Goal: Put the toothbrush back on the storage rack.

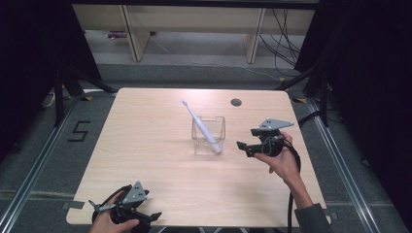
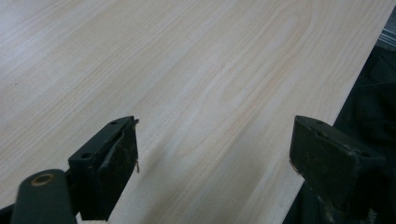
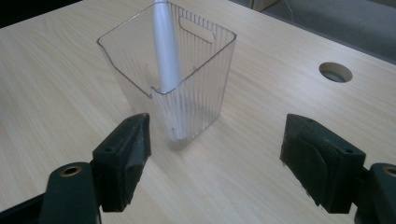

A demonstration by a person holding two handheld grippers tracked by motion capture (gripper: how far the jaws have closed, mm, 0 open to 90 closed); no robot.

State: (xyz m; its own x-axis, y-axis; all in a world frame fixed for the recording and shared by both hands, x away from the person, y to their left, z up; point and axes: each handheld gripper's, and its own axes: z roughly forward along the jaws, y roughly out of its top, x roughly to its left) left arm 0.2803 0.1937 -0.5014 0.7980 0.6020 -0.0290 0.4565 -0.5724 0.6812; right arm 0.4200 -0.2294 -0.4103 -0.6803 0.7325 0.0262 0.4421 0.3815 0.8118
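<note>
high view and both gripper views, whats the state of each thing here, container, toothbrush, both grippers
clear plastic container: upright on the table, open at the top, toothbrush inside
white toothbrush: standing in the container, leaning, head end out above the rim
right gripper: open, empty, just short of the container and aimed at it
left gripper: open, empty, at the table's near edge
table: light wood, round hole near the far edge

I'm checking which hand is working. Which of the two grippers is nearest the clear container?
The right gripper: it sits just beside the clear container holding the toothbrush, jaws open. The left gripper waits at the table's near edge.
</note>
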